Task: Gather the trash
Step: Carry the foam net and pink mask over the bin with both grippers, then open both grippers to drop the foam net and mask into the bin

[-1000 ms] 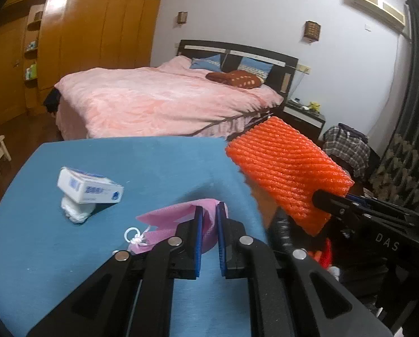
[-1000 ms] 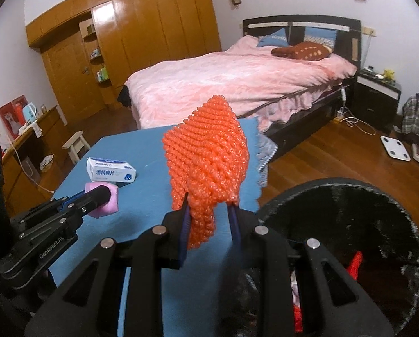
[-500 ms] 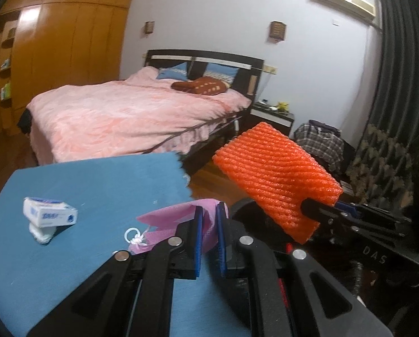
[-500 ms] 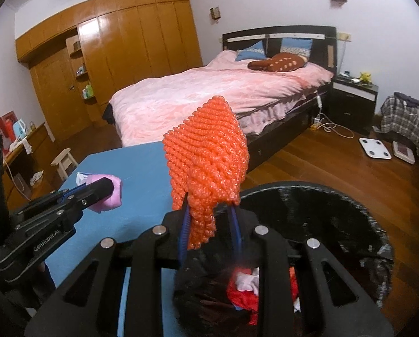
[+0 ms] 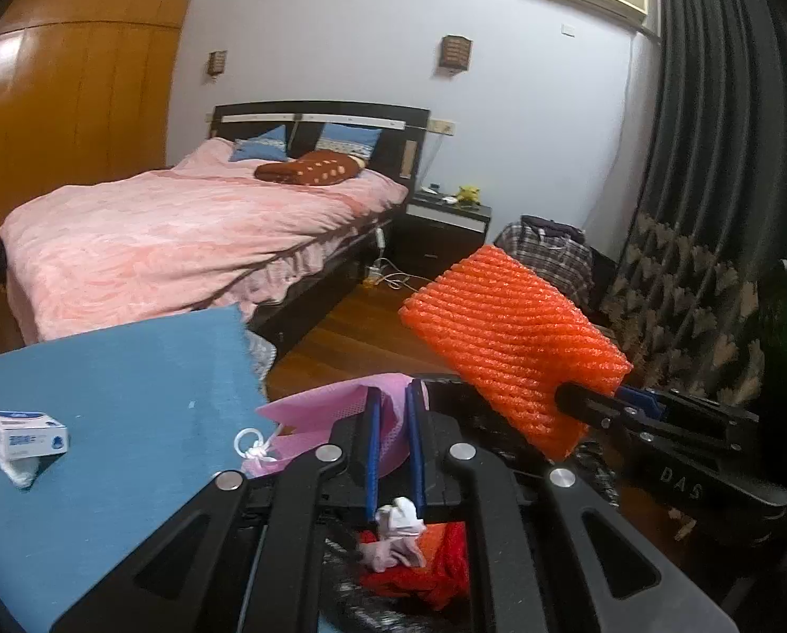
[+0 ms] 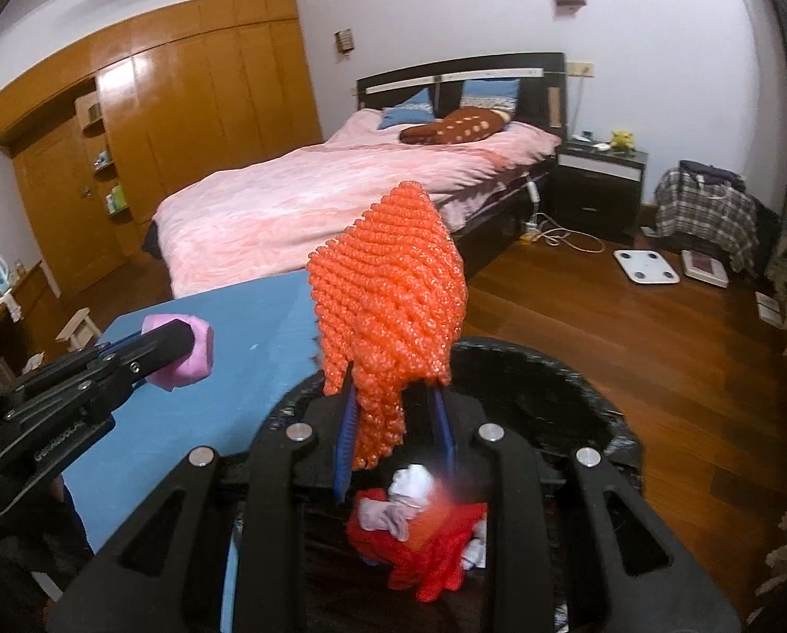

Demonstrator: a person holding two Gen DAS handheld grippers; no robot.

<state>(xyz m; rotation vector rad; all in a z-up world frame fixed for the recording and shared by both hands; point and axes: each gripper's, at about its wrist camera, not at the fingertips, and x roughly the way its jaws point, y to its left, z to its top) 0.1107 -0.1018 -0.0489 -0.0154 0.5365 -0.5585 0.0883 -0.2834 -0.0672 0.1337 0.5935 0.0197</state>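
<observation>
My left gripper (image 5: 393, 401) is shut on a pink face mask (image 5: 319, 411) with a white ear loop, held at the near rim of the black trash bin (image 6: 594, 401). In the right wrist view the mask (image 6: 192, 353) shows beside the table edge. My right gripper (image 6: 393, 395) is shut on an orange foam fruit net (image 6: 393, 306) and holds it over the bin; the net also shows in the left wrist view (image 5: 514, 343). Red and white trash (image 6: 425, 533) lies inside the bin.
A blue table (image 5: 103, 385) stands to the left of the bin, with a small white and blue box (image 5: 24, 432) on a crumpled tissue (image 5: 18, 469). A pink bed (image 5: 171, 242), nightstand (image 5: 441, 227) and wooden floor (image 6: 657, 348) lie beyond.
Both grippers have moved right, off the table to the bin, each still holding its item. The bin's contents have come into view below them.
</observation>
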